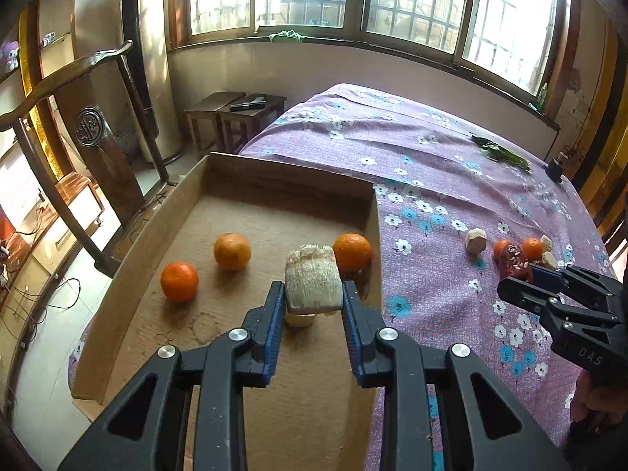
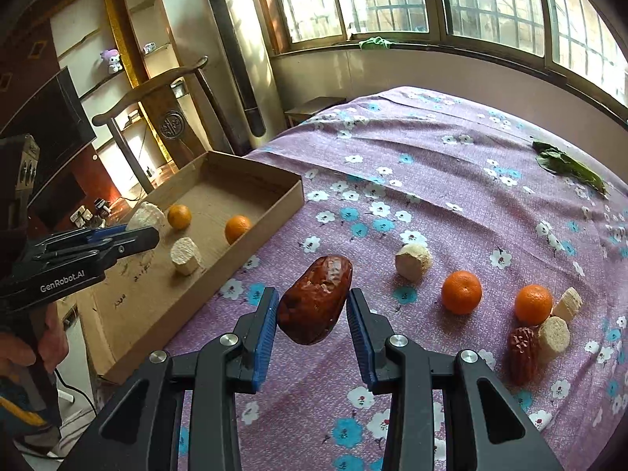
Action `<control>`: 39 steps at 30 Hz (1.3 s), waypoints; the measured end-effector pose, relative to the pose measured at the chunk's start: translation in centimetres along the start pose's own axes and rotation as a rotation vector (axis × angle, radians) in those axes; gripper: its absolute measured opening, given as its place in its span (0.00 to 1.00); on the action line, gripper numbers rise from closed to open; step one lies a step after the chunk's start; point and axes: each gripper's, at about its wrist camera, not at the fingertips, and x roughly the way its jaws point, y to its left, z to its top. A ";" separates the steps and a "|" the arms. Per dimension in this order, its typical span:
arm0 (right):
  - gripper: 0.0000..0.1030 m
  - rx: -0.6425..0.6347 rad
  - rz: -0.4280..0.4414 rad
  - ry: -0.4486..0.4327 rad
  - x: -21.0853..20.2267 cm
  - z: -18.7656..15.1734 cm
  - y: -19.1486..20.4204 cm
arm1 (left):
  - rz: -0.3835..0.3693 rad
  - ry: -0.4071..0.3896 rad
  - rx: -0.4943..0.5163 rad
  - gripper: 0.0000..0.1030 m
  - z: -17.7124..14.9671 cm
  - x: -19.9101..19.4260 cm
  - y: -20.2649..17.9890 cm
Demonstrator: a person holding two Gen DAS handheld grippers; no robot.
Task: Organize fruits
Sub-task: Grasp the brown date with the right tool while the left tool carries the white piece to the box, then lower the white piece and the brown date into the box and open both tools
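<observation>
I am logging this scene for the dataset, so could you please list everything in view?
Shallow brown cardboard box: one, on the table's left edge.
Round orange mandarins: three in the box, two on the cloth.
Pale cut sugarcane chunks: one lying in the box, one held, three on the cloth.
Wrinkled dark-red jujubes: one held, one on the cloth.
Green leaf: one, far right.
Purple floral tablecloth: one, over the table.
Dark wooden chair: one, behind the box.
Left gripper: shut on the held chunk, above the box.
Right gripper: around the held jujube.
</observation>
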 end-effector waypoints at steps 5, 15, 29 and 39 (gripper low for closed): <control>0.38 -0.037 0.024 -0.007 -0.2 0.2 2.4 | 0.034 -0.006 -0.011 0.27 -0.9 -1.1 1.9; 0.38 -0.110 0.075 0.004 0.8 0.7 6.9 | 0.073 0.019 -0.056 0.27 -2.6 -1.1 5.2; 0.38 -0.192 0.151 0.062 4.0 0.8 11.7 | 0.091 0.045 -0.080 0.27 -3.1 0.4 6.6; 0.38 -0.221 0.183 0.121 7.0 0.4 13.9 | 0.098 0.063 -0.083 0.27 -3.3 1.4 7.1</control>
